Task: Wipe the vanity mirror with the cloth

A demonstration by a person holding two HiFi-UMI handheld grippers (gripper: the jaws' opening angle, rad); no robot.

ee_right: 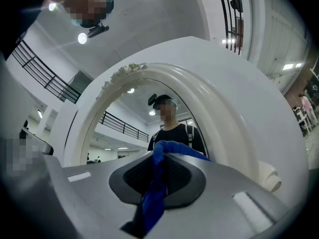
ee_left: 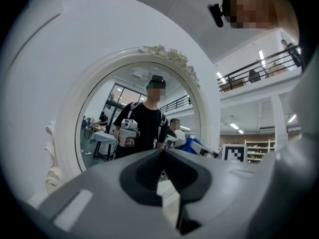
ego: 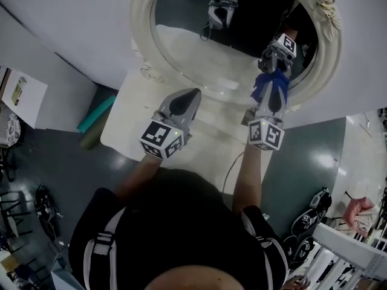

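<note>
At the mirror's lower right rim: your right gripper (ego: 272,86) points at the glass just inside the white frame (ego: 145,41), so the wipe starts at an edge, not mid-pane.
Right jaws: closed hard on the blue cloth (ee_right: 154,183). The fabric runs down the slot between them and bunches out past the tips.
Cloth: the tuft ahead of the tips is what you present to the glass. In the head view it seems to meet its own reflection, so I judge it on or just off the surface. I cannot confirm contact.
Why gripped so: with cloth leading the jaws, fabric, not hard plastic, reaches the vanity mirror (ego: 199,47) first.
Left gripper: your left gripper (ego: 190,95) hangs over the middle of the vanity top (ego: 133,125), near its back edge and short of the frame. Its jaws are drawn together with nothing between them.
Why parked there: it looks idle, kept low and out of the wiping arm's path.
Stage: most likely the very start, with nearly all the glass left to cover.
Next move: sweep along the lower rim towards the left edge, pressing lightly and evenly.
Risk: the tuft is small, so a tilt of your wrist could bring a jaw tip onto the glass.
</note>
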